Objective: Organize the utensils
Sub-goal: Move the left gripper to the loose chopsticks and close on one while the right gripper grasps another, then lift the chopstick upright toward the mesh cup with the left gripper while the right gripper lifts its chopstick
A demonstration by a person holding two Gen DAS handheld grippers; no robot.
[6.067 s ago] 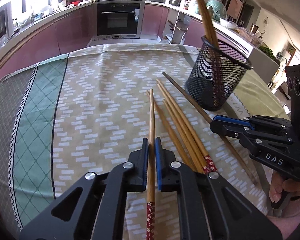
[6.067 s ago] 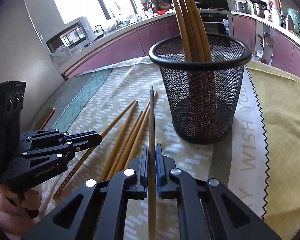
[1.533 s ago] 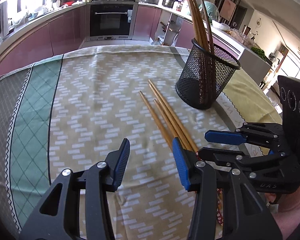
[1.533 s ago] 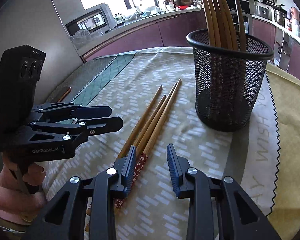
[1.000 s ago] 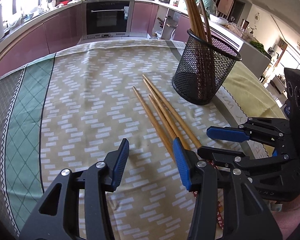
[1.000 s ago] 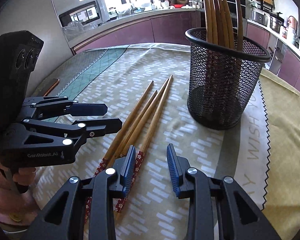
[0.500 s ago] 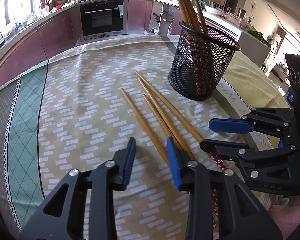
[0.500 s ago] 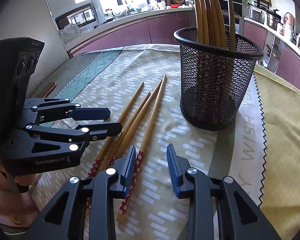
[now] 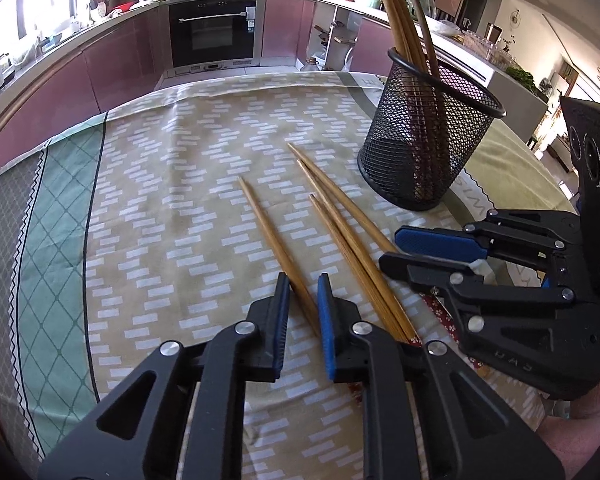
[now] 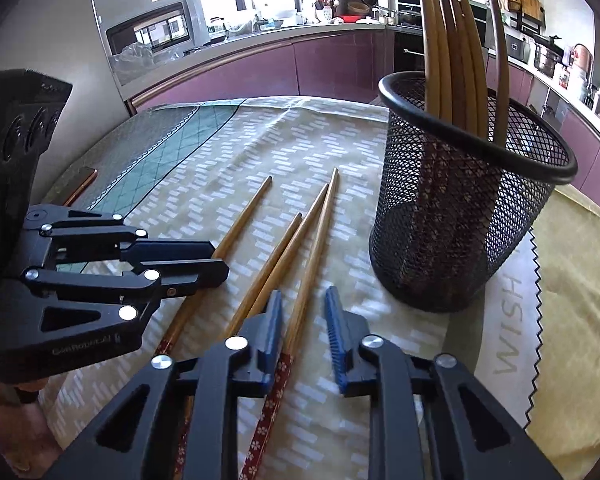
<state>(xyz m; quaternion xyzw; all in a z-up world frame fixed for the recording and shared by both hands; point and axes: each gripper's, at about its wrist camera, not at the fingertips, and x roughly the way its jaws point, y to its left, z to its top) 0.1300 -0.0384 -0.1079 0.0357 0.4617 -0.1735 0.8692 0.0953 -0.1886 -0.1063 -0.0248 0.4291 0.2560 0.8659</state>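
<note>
On the tablecloth: four loose chopsticks, lying roughly parallel, thin tips pointing toward the far kitchen side, red patterned ends toward the cameras.
Leftmost chopstick: set a little apart from the other three; passing between the fingers of the left gripper.
Left gripper state: jaws narrowly parted, straddling that stick down near the cloth; pads close on both sides, contact hard to judge from either view, nothing lifted.
Group of three chopsticks: lying close together just right of the left gripper, running under the right tool in the left wrist view.
Rightmost chopstick: in the right wrist view, lying between the fingers of the right gripper, closer to the left pad.
Right gripper state: jaws moderately apart, wider than the left pair, gripping nothing.
Mesh holder: black wire cup, upright on the cloth beyond and to the right of the loose sticks, near their tips but apart from them.
Holder contents: several chopsticks standing inside, leaning against the rim, one darker than the rest.
Background: purple cabinets and oven behind the table.
</note>
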